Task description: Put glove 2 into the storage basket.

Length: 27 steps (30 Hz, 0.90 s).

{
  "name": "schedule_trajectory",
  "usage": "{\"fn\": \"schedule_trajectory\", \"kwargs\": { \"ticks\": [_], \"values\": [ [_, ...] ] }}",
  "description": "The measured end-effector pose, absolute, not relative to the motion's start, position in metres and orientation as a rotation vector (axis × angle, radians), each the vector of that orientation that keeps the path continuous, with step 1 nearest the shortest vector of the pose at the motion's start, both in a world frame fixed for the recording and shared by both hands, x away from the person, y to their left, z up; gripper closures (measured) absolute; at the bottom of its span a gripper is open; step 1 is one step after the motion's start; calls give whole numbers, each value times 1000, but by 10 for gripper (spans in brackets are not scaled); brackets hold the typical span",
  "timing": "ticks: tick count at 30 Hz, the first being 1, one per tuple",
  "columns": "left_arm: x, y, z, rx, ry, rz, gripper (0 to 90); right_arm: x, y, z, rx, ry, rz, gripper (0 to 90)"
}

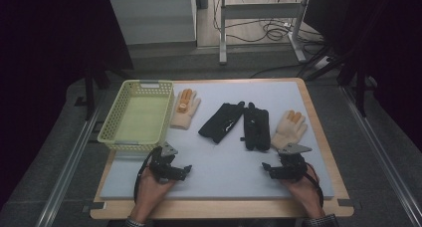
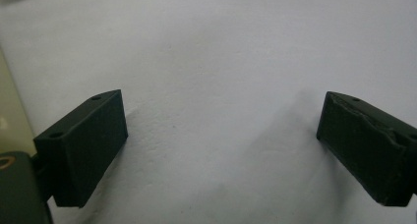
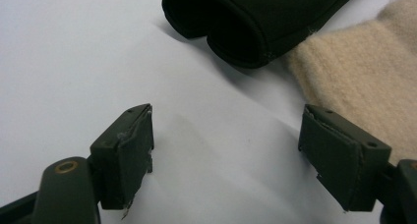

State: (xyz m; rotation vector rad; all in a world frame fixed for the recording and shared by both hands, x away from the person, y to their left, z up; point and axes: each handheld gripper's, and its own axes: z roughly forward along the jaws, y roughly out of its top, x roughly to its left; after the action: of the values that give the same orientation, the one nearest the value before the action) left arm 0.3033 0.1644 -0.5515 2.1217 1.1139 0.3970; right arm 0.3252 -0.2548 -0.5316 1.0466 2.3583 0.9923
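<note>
The left gripper and right gripper rest low on the grey mat, jaws spread, pinching nothing. At the right gripper's twelve o'clock lies a fuzzy cream glove, touching a black glove.
</note>
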Motion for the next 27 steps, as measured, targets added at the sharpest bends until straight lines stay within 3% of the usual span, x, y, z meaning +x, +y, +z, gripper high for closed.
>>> {"fn": "schedule_trajectory", "kwargs": {
  "ticks": [12, 27],
  "values": [
    [303, 164, -552, 2121, 1114, 395, 52, 326, -258, -528, 1069, 2366, 1022, 282],
    [303, 164, -552, 2120, 1114, 396, 52, 335, -259, -500, 1082, 2363, 1053, 338]
  ]
}}
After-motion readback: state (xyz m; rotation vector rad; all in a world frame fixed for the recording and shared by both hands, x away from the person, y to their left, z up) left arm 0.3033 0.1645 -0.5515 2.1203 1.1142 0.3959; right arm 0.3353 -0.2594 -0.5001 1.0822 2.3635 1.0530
